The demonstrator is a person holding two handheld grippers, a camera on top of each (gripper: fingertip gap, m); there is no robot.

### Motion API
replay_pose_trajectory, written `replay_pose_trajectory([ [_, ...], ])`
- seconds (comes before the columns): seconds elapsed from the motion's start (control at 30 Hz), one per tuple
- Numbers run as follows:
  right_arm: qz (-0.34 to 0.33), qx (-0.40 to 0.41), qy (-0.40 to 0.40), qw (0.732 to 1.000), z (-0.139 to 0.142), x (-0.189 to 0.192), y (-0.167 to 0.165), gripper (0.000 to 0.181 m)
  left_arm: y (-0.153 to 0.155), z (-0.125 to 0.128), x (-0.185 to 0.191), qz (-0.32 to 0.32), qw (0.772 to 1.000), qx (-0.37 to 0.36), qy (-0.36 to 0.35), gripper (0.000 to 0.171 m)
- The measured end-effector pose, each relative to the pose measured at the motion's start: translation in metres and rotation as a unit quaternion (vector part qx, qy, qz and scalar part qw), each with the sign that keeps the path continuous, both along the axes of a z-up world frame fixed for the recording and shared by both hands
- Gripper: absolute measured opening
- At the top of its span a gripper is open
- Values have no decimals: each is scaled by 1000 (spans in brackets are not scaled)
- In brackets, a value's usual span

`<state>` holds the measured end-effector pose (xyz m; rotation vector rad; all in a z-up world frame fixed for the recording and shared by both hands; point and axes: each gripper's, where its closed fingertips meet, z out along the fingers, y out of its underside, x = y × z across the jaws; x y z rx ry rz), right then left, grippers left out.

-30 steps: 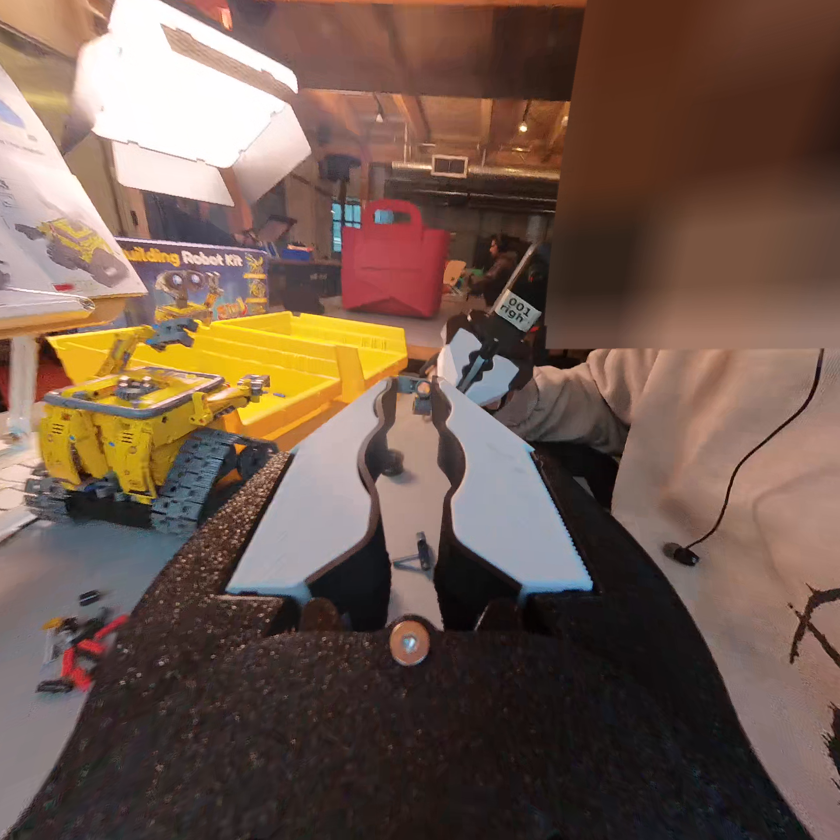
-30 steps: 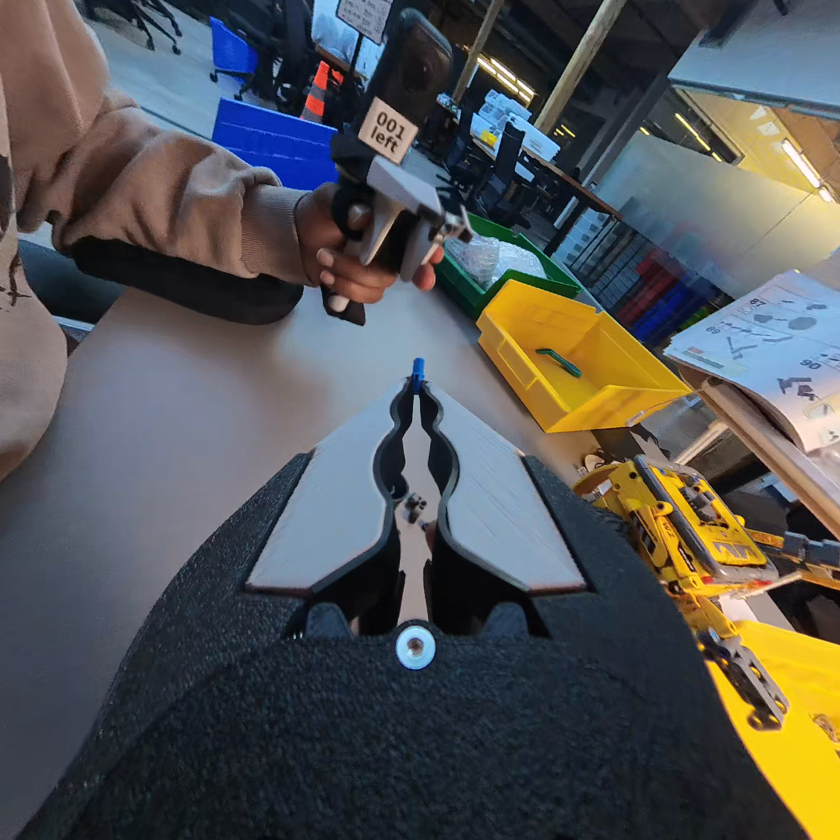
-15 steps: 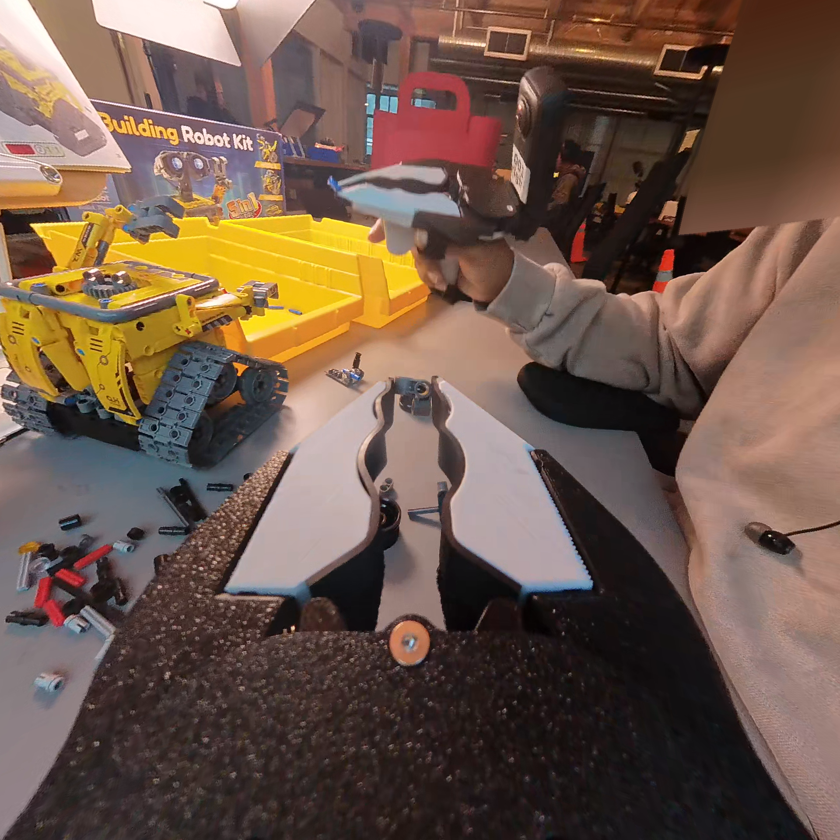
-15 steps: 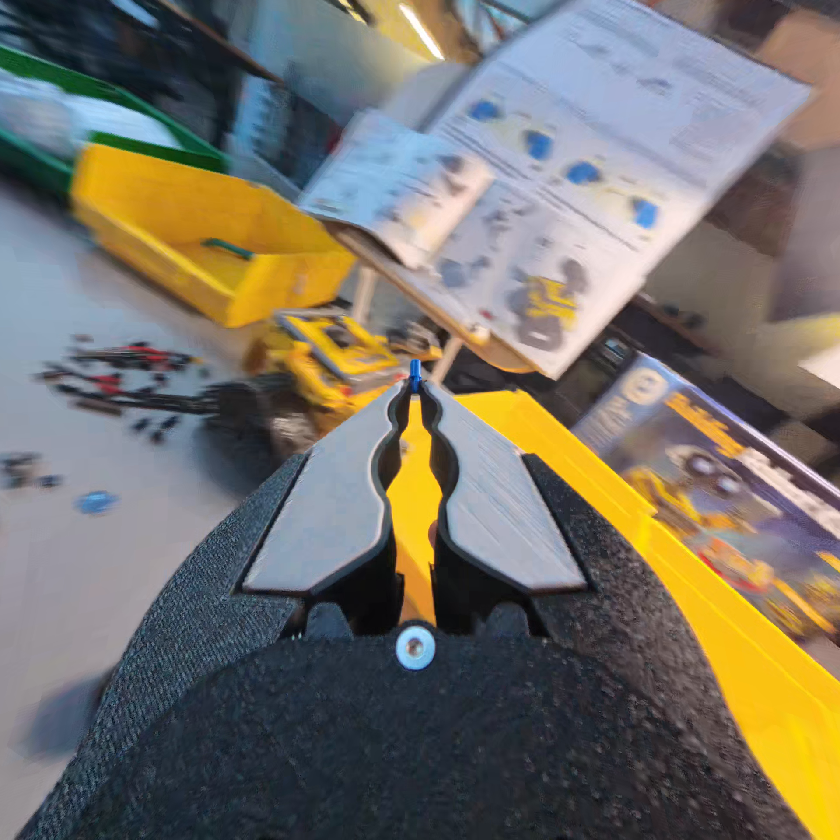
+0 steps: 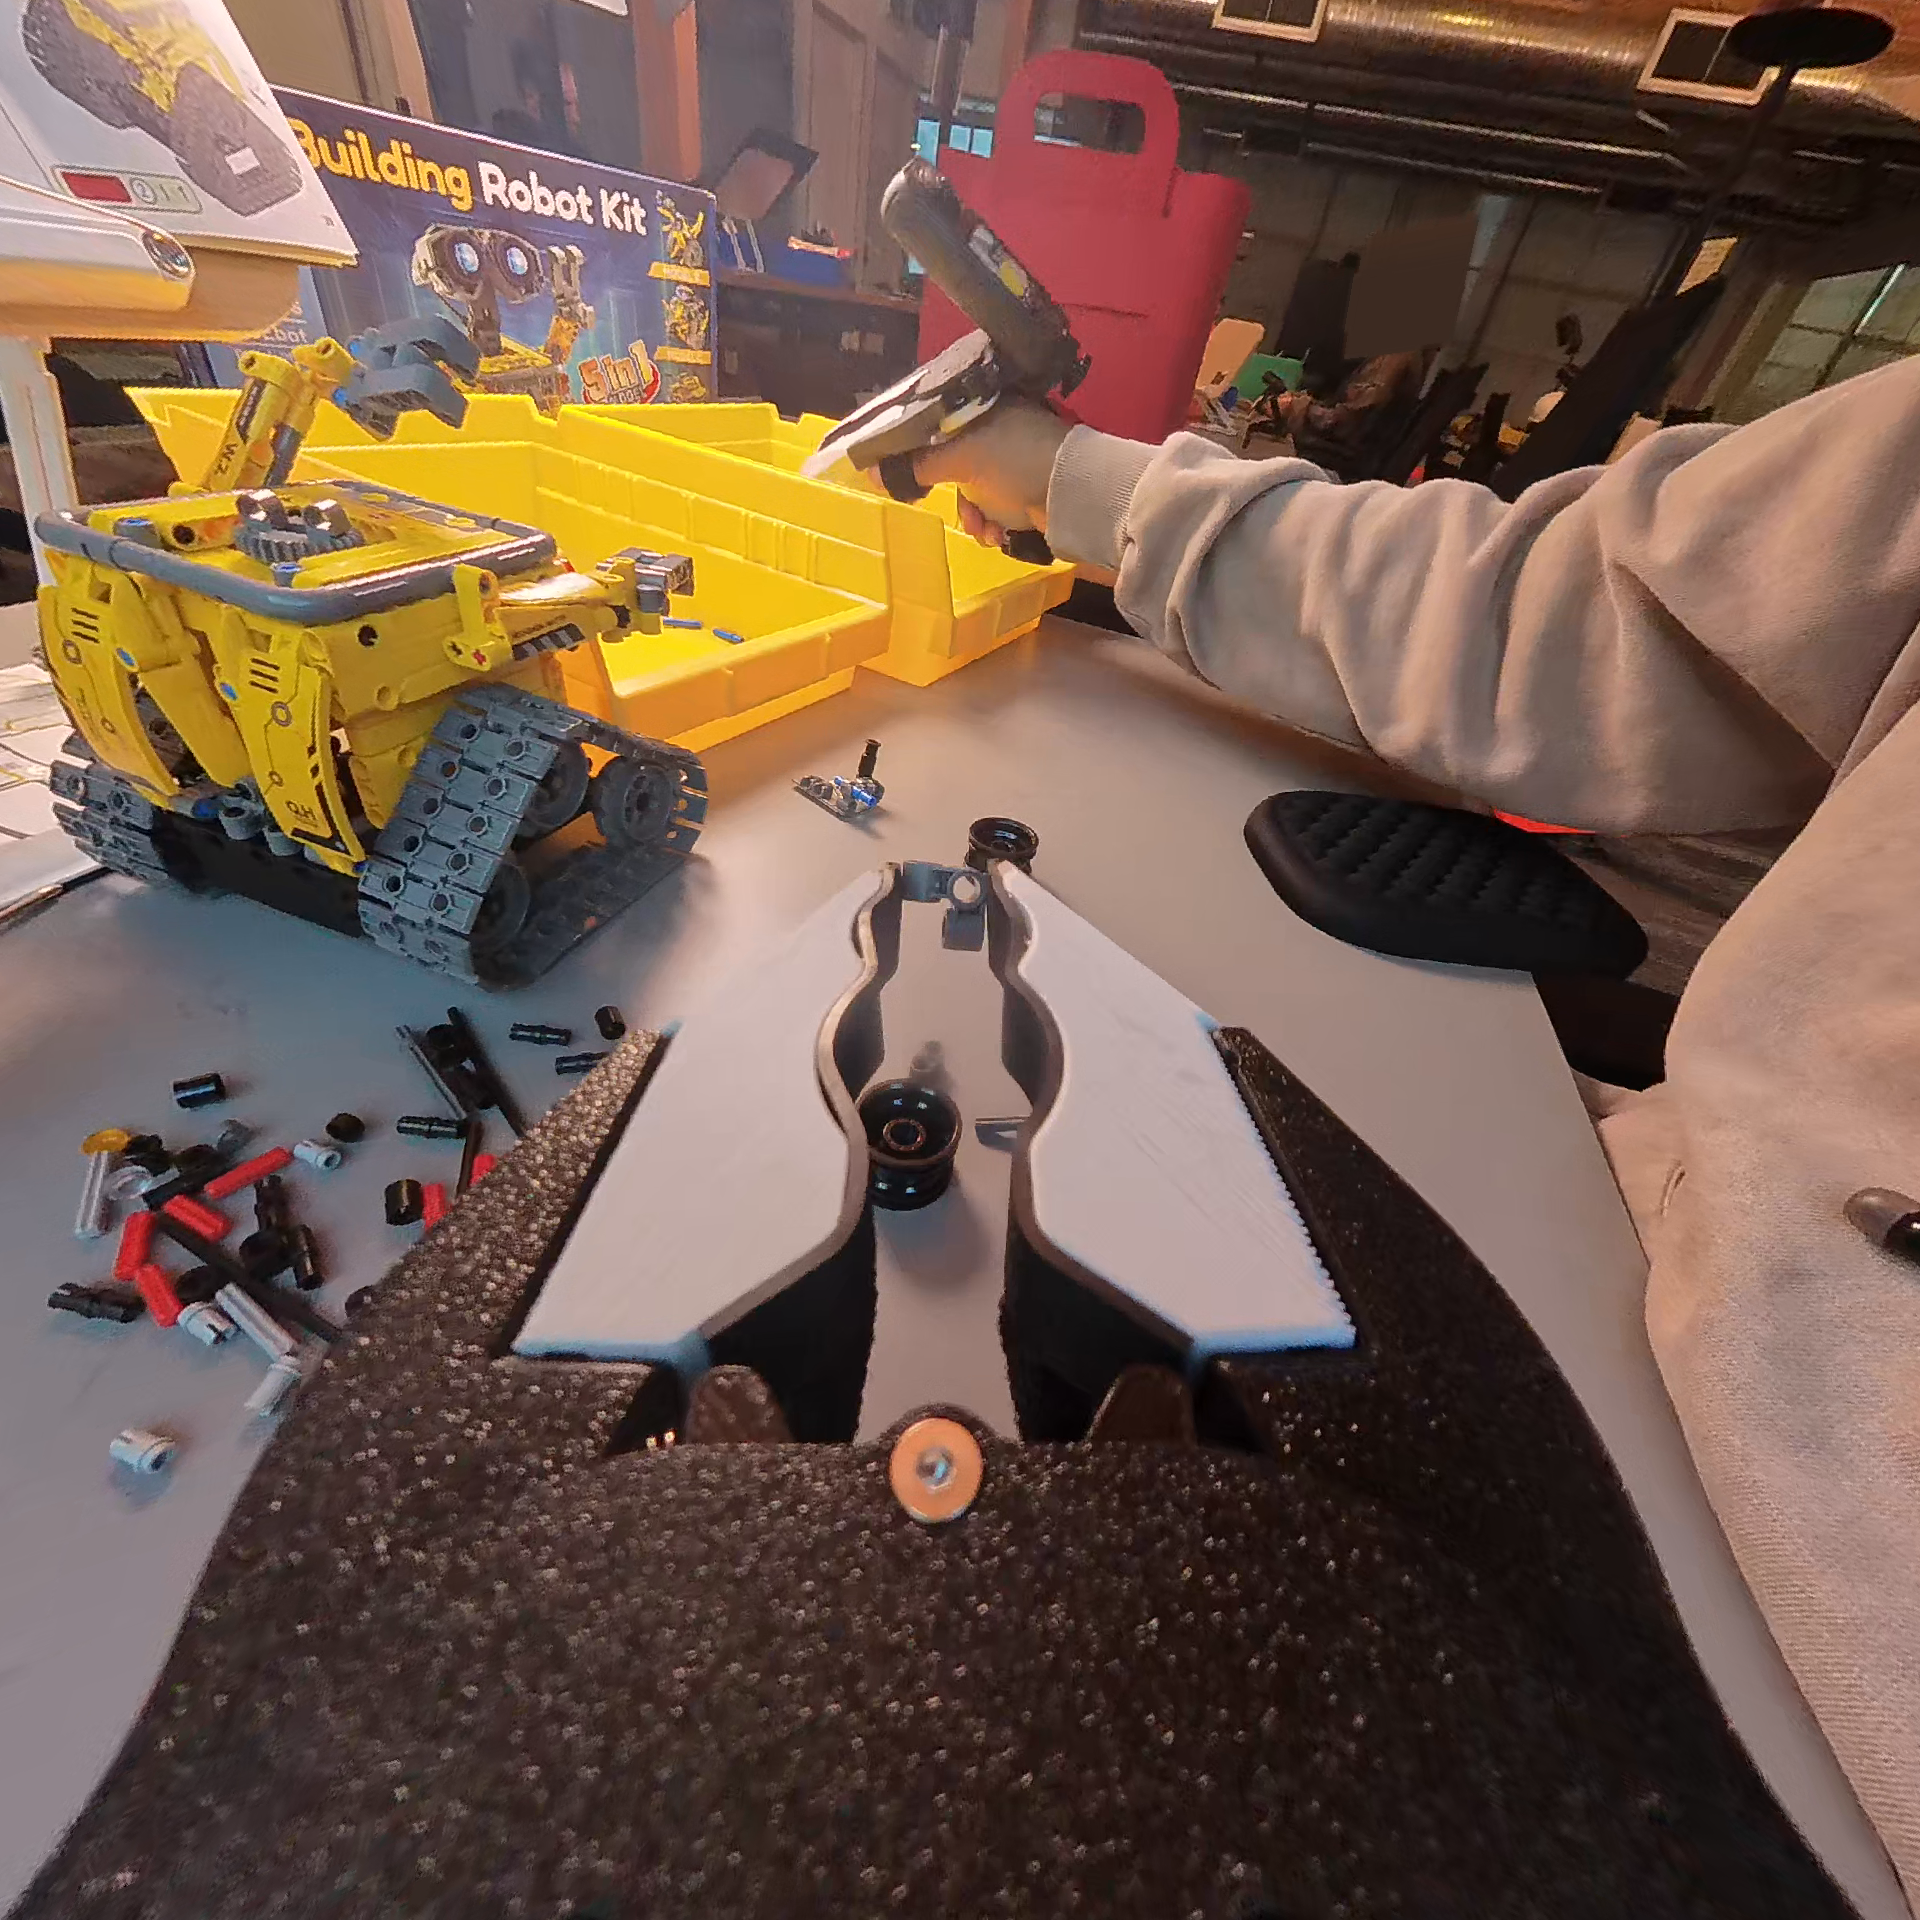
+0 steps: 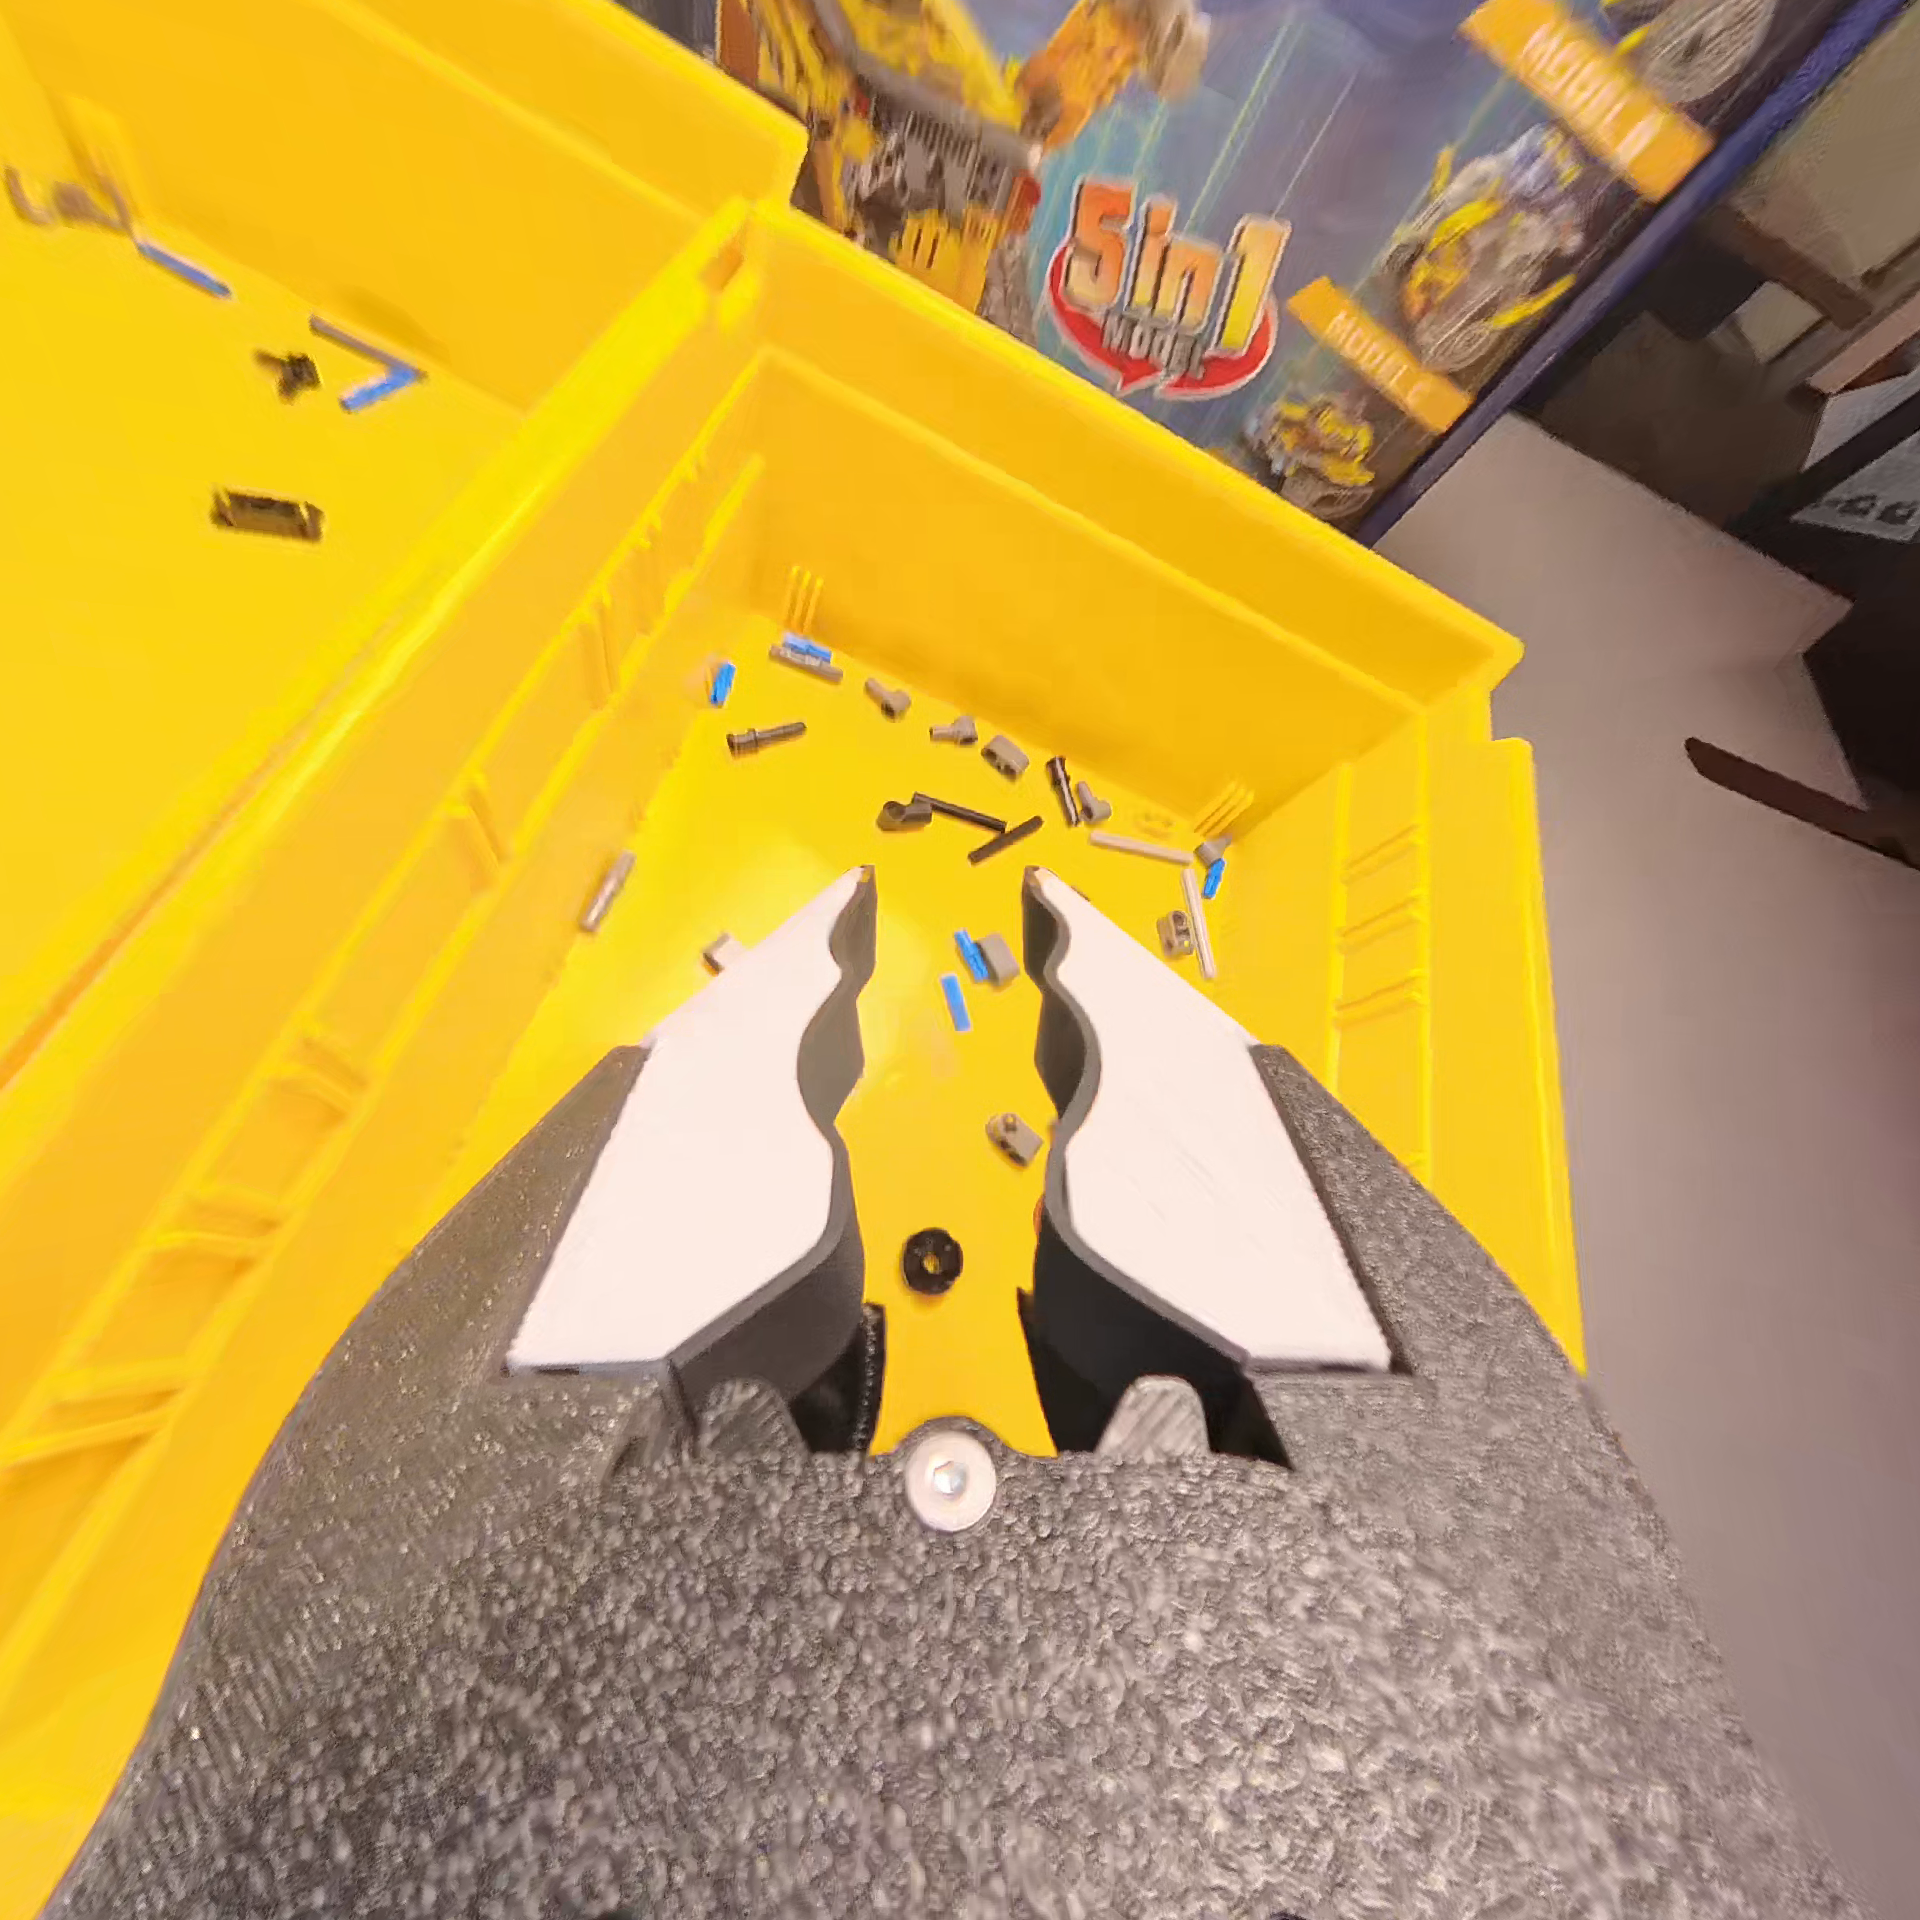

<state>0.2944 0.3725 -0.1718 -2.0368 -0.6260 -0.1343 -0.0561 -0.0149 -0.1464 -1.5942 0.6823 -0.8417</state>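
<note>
Above the grey bench (image 5: 1195, 790), the left claw (image 5: 943, 894) pinches a small grey connector (image 5: 956, 902) at its tips — a black wheel (image 5: 906, 1141) lies beneath. Beside the yellow robot (image 5: 312, 665), the right claw (image 6: 948, 883) hangs spread over a yellow bin (image 6: 1091, 623) of loose pins (image 6: 961, 1003).
</note>
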Motion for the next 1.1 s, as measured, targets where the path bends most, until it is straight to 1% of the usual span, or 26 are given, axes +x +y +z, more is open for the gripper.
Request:
replay_pose_trajectory([
  [0.07,7,57,58,997,32,-10,-6,29,-1,2,0,-4,1000,-3,-9,16],
  [0.1,28,97,92,991,54,-22,-16,29,-1,3,0,-6,1000,-5,-16,16],
  [0.13,61,132,122,982,76,-39,-32,29,-2,5,1,-10,1000,-8,-26,16],
  [0.17,107,161,146,970,97,-61,-55,29,-3,7,1,-16,999,-13,-40,16],
  [0.2,169,181,168,954,115,-90,-85,29,-5,10,3,-27,998,-17,-55,16],
  [0.23,244,184,188,933,126,-122,-122,28,-8,14,5,-39,997,-18,-70,16],
  [0.27,326,166,203,908,130,-157,-164,27,-11,18,7,-50,995,-15,-82,16],
  [0.3,408,136,212,877,127,-188,-210,27,-14,21,9,-58,995,-8,-86,16],
  [0.33,480,106,220,842,122,-215,-257,27,-17,23,12,-66,994,3,-82,16],
  [0.37,537,76,231,808,115,-237,-299,27,-21,24,16,-72,994,18,-74,16],
  [0.4,579,39,246,776,106,-255,-336,26,-25,25,19,-75,995,33,-64,16],
  [0.43,606,-4,265,750,97,-271,-366,26,-28,26,21,-74,995,48,-54,16],
  [0.47,625,-44,286,725,88,-283,-390,27,-28,27,23,-65,995,66,-39,16],
  [0.5,633,-81,311,704,82,-293,-408,26,-28,26,23,-50,995,90,-14,16],
  [0.53,629,-116,339,690,77,-302,-417,27,-26,23,22,-27,992,121,26,16],
  [0.57,618,-150,367,678,72,-309,-420,27,-21,19,20,5,984,158,77,16],
  [0.63,576,-222,424,662,62,-321,-416,27,-14,14,15,60,957,224,171,16],
  [0.67,558,-255,440,656,55,-326,-414,28,-13,11,15,73,944,247,206,16],
  [0.7,543,-272,448,657,48,-329,-411,29,-12,8,16,81,933,262,233,16],
  [0.73,531,-276,449,663,42,-332,-407,29,-11,5,17,84,925,271,253,16],
  [0.8,519,-273,437,682,31,-336,-402,29,-11,0,19,83,918,278,272,16],
  [0.83,518,-272,431,688,27,-337,-401,27,-11,-1,20,82,915,281,279,16],
  [0.93,517,-263,409,704,20,-341,-400,16,-10,-6,21,80,909,281,296,16],
  [1.03,525,-253,399,708,16,-343,-403,7,-9,-10,21,79,905,283,308,16],
  [1.1,536,-248,394,705,16,-341,-404,6,-10,-10,22,73,914,273,293,16],
])
